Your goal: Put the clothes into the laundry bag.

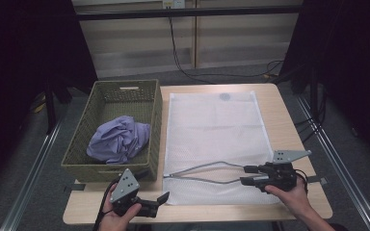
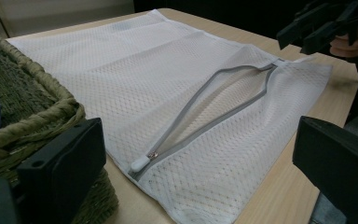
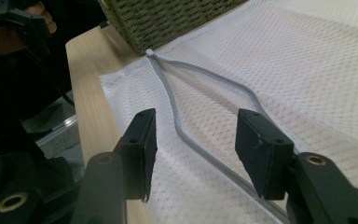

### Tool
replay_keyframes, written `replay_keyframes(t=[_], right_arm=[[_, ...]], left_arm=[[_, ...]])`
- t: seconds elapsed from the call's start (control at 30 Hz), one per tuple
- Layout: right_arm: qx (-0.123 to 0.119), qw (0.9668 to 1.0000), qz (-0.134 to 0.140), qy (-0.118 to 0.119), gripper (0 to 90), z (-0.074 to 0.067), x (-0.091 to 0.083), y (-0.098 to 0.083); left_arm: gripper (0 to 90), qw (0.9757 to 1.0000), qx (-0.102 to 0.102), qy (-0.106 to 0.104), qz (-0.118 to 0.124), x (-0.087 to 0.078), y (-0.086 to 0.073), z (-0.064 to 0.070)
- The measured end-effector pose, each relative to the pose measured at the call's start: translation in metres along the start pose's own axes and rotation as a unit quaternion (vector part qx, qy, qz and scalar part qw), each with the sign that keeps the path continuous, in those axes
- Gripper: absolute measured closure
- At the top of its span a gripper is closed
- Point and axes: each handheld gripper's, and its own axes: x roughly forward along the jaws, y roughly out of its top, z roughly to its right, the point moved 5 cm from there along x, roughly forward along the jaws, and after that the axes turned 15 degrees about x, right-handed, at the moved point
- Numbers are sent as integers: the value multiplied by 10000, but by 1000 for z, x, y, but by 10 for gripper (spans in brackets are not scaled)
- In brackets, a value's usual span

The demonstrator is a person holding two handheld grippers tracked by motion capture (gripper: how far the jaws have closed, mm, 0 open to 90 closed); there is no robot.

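A white mesh laundry bag (image 1: 214, 125) lies flat on the wooden table (image 1: 289, 110). Its grey zipper (image 1: 207, 168) gapes open along the near edge, with the pull (image 2: 140, 163) at the end by the basket. My right gripper (image 1: 244, 175) hovers at the zipper's right end, open; the near zipper tape (image 3: 182, 130) runs under the gap between its jaws, untouched by the pads. By the basket's front corner my left gripper (image 1: 163, 198) stands open and empty, pointing at the zipper pull. A woven basket (image 1: 125, 85) holds a crumpled lavender cloth (image 1: 119, 139).
The basket sits tight against the bag's left edge on the table's left half. Bare table shows to the right of the bag and along the front edge. Black curtains, cables and floor rails surround the table.
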Motion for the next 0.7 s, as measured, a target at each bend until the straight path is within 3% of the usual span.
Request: replay_keyframes(t=[0.4,0.7], right_arm=[[-75,9995,-257,149,558,-3,32,19],[-5,9988,-471,139,605,8,51,44]], left_arm=[[27,10000,-25,-4,12,-2,0,-1],[27,10000,7,-13,-29,-3,-1,-1]])
